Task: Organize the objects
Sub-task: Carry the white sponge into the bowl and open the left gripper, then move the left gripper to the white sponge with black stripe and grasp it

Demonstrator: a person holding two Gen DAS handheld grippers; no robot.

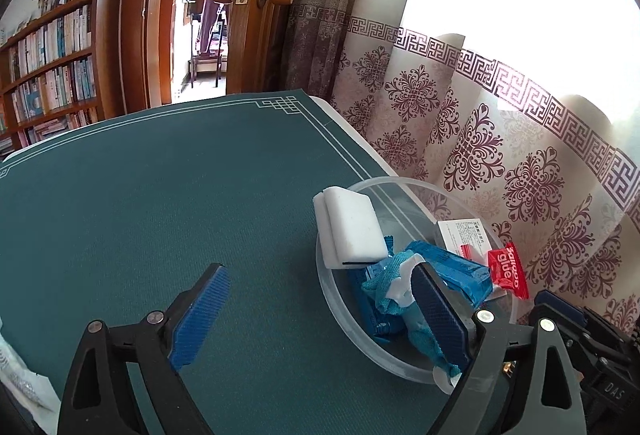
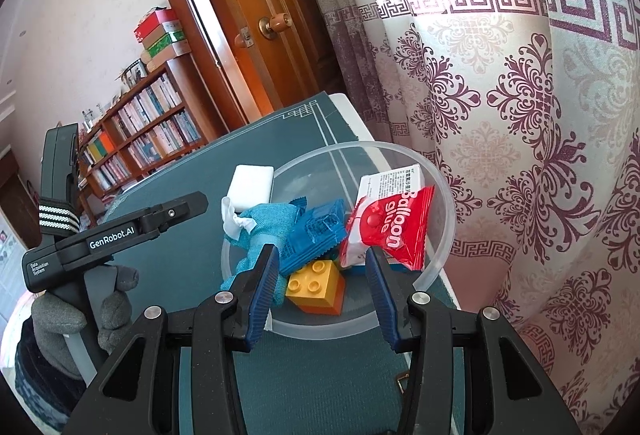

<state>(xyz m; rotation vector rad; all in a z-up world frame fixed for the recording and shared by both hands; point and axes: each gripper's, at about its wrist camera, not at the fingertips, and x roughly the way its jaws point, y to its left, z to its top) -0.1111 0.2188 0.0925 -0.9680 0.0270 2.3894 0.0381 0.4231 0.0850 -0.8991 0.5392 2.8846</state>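
The clear bowl (image 2: 438,235) near the curtain edge of the green mat (image 1: 140,215) already holds nearly everything in sight: a white sponge (image 1: 350,227) leaning on its far rim, a teal cloth (image 2: 272,219), a blue packet (image 2: 316,235), a red glue sachet (image 2: 394,225) propped on the curtain side, and a yellow block (image 2: 316,285) on the bottom. The mat itself shows no loose item in either view, so the gathering looks close to finished, though the near part of the table is hidden behind the grippers and something may remain there. The left gripper (image 1: 324,299) stands wide open with nothing between its pads; one finger hangs over bare mat, the other sits over the bowl right beside the cloth, which could catch on it. The right gripper (image 2: 320,267) is partly open, poised over the near rim and aimed at the block, its pads gripping nothing. A gloved hand (image 2: 80,319) holds the left tool just beside it, so the two tools crowd the same bowl. A curtain (image 2: 520,155) hangs close behind the bowl, and a bookshelf (image 1: 48,67) and a door (image 2: 248,15) stand well off.
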